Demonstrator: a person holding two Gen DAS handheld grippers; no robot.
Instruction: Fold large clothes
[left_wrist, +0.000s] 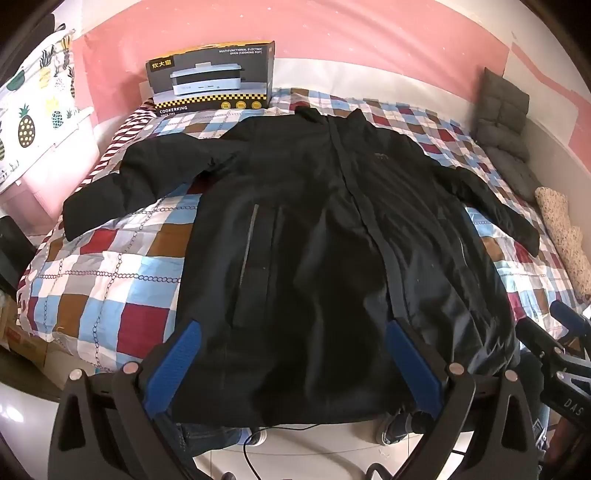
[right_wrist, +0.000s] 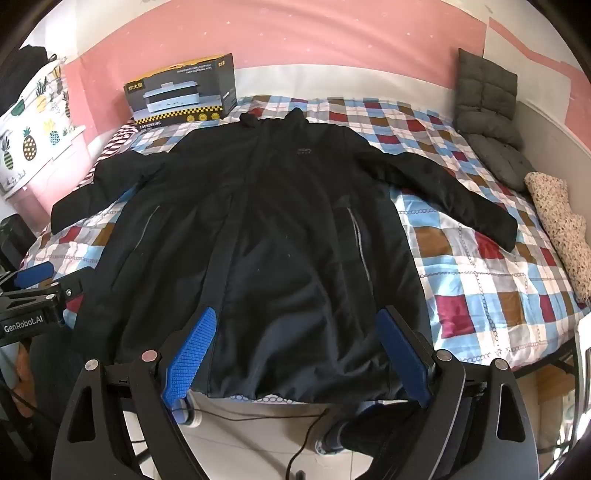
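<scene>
Both tilted steeply downward over the near hem of the black coat (left_wrist: 314, 229) spread flat, sleeves out, on the checked bedspread (left_wrist: 110, 280), the left gripper (left_wrist: 291, 343) and right gripper (right_wrist: 295, 332) hang with fingers spread wide, gripping nothing.

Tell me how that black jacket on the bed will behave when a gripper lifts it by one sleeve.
The black jacket lies flat and creased on the checked quilt, so it will probably drape limply rather than hold shape. It covers much of the bed and looks padded, so likely bulky and fairly heavy. Its faint sheen suggests smooth fabric that may slip between pads.
</scene>
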